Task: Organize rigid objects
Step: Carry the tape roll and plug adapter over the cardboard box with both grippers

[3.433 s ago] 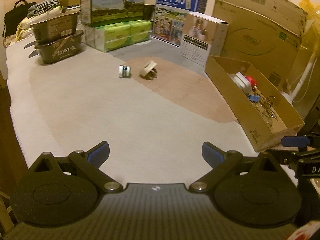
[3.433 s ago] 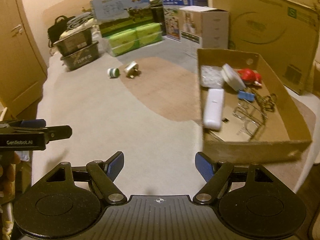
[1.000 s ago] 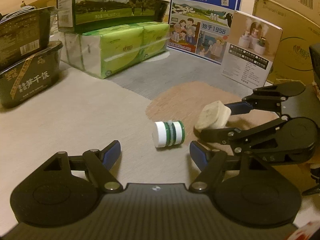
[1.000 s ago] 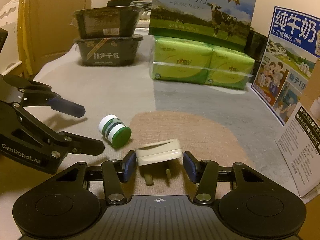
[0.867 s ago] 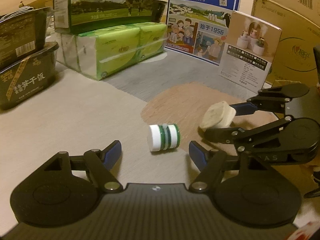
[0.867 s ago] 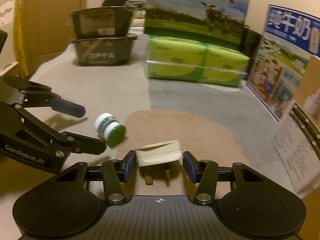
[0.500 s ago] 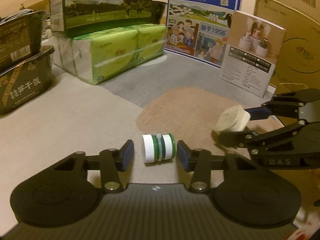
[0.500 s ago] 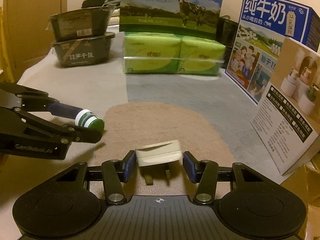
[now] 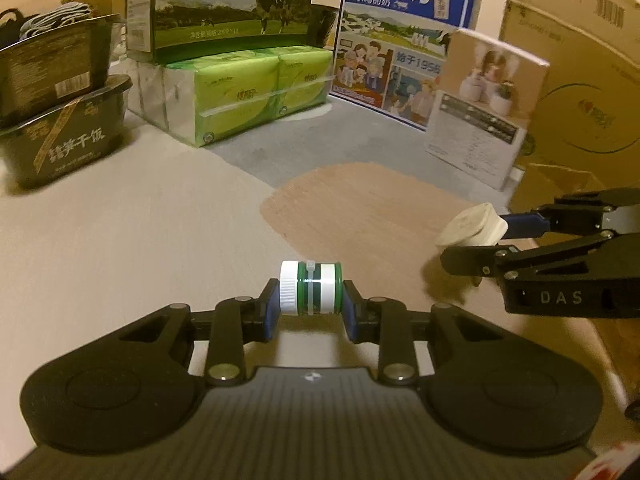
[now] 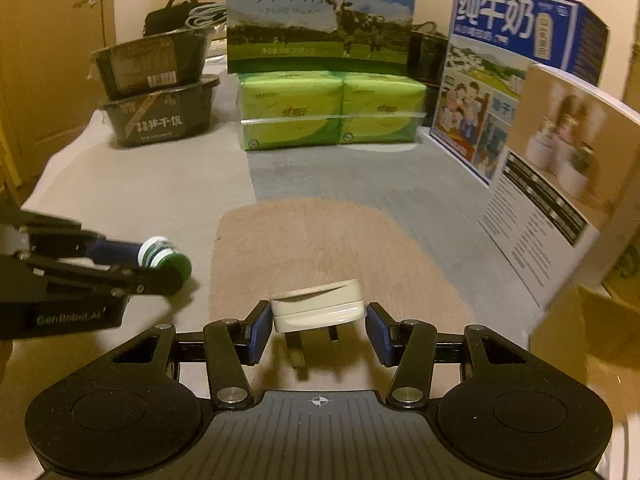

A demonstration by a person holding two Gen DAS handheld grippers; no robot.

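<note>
My left gripper (image 9: 310,312) is shut on a small green-and-white bottle (image 9: 311,293), held sideways between the blue pads just above the carpet. The bottle also shows in the right wrist view (image 10: 162,258), at the left in the left gripper's fingers. My right gripper (image 10: 318,330) is shut on a white plug adapter (image 10: 318,312) with its prongs pointing down, lifted off the brown carpet patch. The adapter also shows in the left wrist view (image 9: 472,226) at the right, in the right gripper's fingers (image 9: 520,224).
At the back stand green tissue packs (image 10: 332,114), a green milk carton (image 10: 320,16), a blue milk carton (image 10: 516,64), a white product box (image 10: 560,184) and stacked black food bowls (image 10: 160,100). Cardboard boxes (image 9: 580,80) stand at the right.
My left gripper closed on the bottle, which lay loose on the carpet before. My right gripper, holding the adapter, has moved up and right, away from the bottle.
</note>
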